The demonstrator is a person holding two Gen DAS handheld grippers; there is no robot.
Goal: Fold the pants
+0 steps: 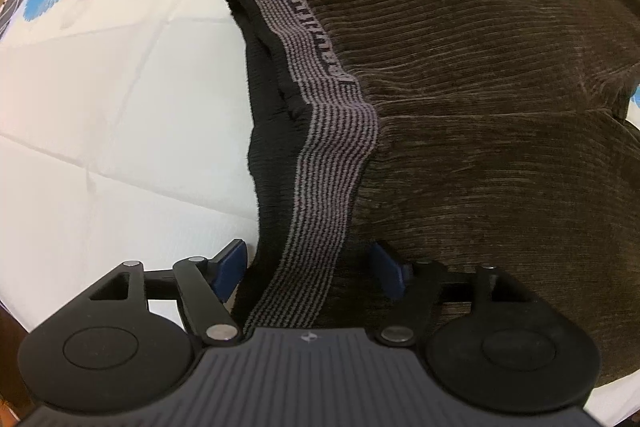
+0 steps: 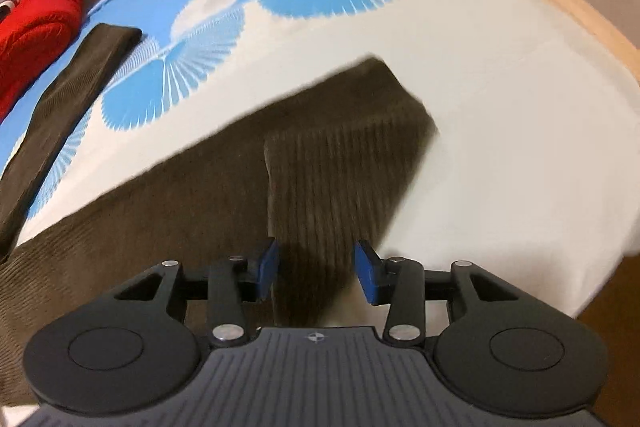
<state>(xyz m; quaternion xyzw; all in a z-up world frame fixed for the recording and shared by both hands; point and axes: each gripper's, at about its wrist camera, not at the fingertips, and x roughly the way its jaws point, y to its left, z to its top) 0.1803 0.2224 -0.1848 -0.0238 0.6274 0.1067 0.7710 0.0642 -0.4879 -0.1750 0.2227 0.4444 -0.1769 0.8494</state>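
Bright, even light; fisheye-bent edges; motion blur smears the right wrist view.

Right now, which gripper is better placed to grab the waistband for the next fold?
Left. The left gripper is open with the striped waistband running between its fingers. The right gripper is open over a pant leg; no waistband shows there.

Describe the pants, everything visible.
The pants are dark olive-brown ribbed corduroy with a grey-and-black striped elastic waistband bearing partly readable lettering and a black lining inside. They lie on a white and blue patterned bedsheet. In the left wrist view the waistband runs between the open jaws of the left hand-held gripper, pads not pressing it. In the right wrist view one leg end is folded back over the fabric, between the open right hand-held gripper; the other leg stretches away.
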